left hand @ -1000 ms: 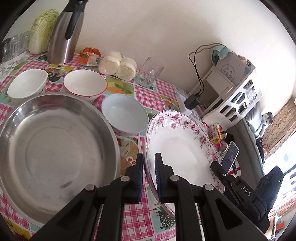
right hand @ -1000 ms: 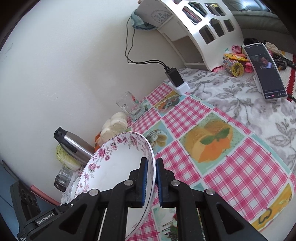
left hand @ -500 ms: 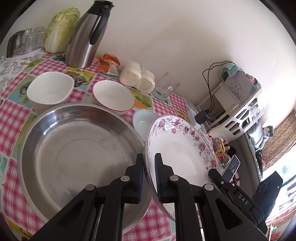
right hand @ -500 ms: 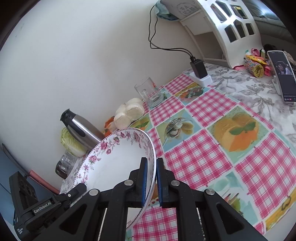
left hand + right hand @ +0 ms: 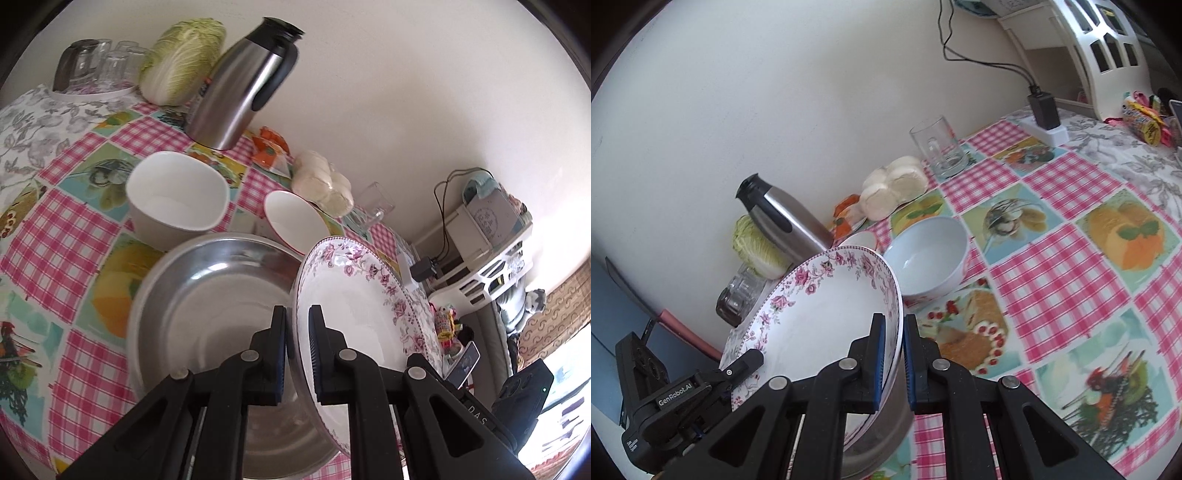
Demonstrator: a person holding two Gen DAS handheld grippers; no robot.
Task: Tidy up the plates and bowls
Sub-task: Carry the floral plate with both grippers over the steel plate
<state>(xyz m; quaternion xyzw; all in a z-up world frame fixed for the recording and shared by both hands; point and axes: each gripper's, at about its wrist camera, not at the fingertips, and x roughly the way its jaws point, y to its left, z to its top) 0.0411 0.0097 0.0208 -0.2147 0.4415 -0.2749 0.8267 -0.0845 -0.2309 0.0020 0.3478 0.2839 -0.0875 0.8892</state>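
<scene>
Since a second ago the floral plate (image 5: 354,295), pinched at opposite rims by left gripper (image 5: 297,350) and right gripper (image 5: 894,354), has travelled left, overlapping the steel basin (image 5: 207,317) at lower centre.

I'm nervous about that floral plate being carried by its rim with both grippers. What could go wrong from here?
1. The floral plate is pinched only at opposite rim edges by the left gripper and right gripper; uneven motion might twist it loose.
2. It hangs tilted over the steel basin, so its lower edge could strike the basin.
3. The light blue bowl sits close beside it and might get bumped.
</scene>
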